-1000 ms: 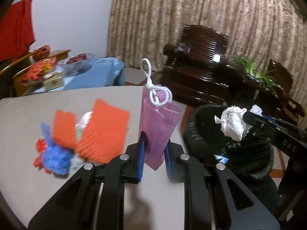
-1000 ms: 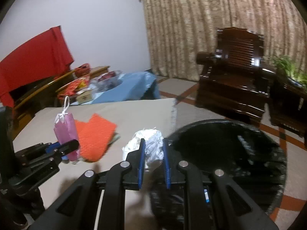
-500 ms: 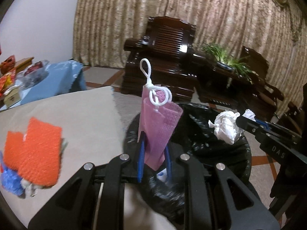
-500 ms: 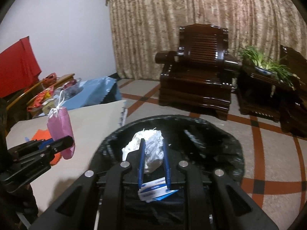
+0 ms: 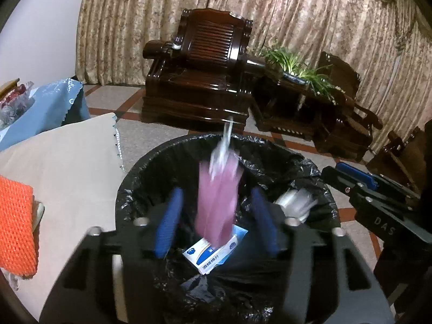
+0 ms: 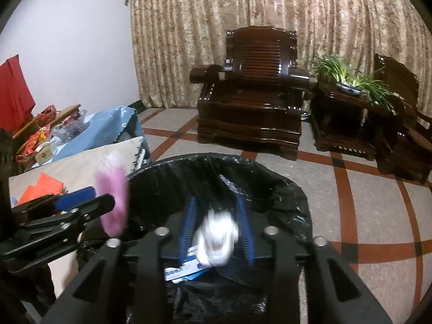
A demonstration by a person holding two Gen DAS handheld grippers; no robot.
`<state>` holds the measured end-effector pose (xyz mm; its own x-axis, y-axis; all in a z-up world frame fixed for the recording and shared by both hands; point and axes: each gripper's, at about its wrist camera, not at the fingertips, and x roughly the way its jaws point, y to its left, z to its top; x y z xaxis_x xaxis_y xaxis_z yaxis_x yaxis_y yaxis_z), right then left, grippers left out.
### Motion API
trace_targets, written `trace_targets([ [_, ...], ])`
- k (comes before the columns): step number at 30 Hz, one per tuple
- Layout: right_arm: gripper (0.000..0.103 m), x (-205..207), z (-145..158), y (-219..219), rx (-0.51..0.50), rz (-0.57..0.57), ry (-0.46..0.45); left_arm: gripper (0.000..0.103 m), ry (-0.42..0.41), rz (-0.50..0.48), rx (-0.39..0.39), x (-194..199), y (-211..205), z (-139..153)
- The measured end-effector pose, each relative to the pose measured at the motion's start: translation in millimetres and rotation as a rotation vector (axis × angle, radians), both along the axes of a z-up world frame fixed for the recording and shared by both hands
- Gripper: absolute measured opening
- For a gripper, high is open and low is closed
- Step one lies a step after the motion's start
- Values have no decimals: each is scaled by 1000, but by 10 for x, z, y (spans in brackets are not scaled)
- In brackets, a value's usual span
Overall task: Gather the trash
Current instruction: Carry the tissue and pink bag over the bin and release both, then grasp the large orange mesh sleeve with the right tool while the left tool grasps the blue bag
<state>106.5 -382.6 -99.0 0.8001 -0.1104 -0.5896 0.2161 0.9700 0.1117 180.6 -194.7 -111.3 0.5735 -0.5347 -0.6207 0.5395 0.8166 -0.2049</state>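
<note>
Both grippers hang over the black-lined trash bin (image 5: 140, 189), which also shows in the right wrist view (image 6: 286, 189). My left gripper (image 5: 217, 218) is open; the pink mesh bag (image 5: 217, 202) with its white cord is blurred, falling free between the blue pads. My right gripper (image 6: 217, 229) is open; the white crumpled paper (image 6: 216, 236) is blurred between its pads, dropping. A blue-and-white packet (image 5: 213, 253) lies inside the bin. The pink bag also shows in the right wrist view (image 6: 113, 199).
The beige-covered table (image 5: 67, 167) is to the left, with orange foam netting (image 5: 16, 224) on it. A blue-covered table (image 6: 108, 129) with clutter stands behind. Dark wooden armchairs (image 6: 253, 102) and a potted plant (image 6: 348, 78) stand across the tiled floor.
Both grippers have opened over the bin. The pink bag and the crumpled paper, held half a second ago, are now loose and falling into it.
</note>
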Motion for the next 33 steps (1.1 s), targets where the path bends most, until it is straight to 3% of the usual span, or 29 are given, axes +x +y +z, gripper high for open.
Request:
trace_targets([
  [3,54,-23,21,-15,-4,-15,-6,70,-5,14,-9,-20,92,12],
  [5,73,-36,49,-10,-6,-21,-20,72,-8,31,-9,-33,188,25],
  [8,97,-73,130,69,-25,-23,-56,83,-26,87,-10,-79,381,88],
  [15,97,-16,265,410,-21,50,-82,93,-98,223,20,-194,936,283],
  [23,97,149,271,983,-10,168,-82,93,-155,396,75,-352,1648,426],
  [33,97,368,206,1734,-11,301,-73,93,-168,579,145,-558,2494,363],
])
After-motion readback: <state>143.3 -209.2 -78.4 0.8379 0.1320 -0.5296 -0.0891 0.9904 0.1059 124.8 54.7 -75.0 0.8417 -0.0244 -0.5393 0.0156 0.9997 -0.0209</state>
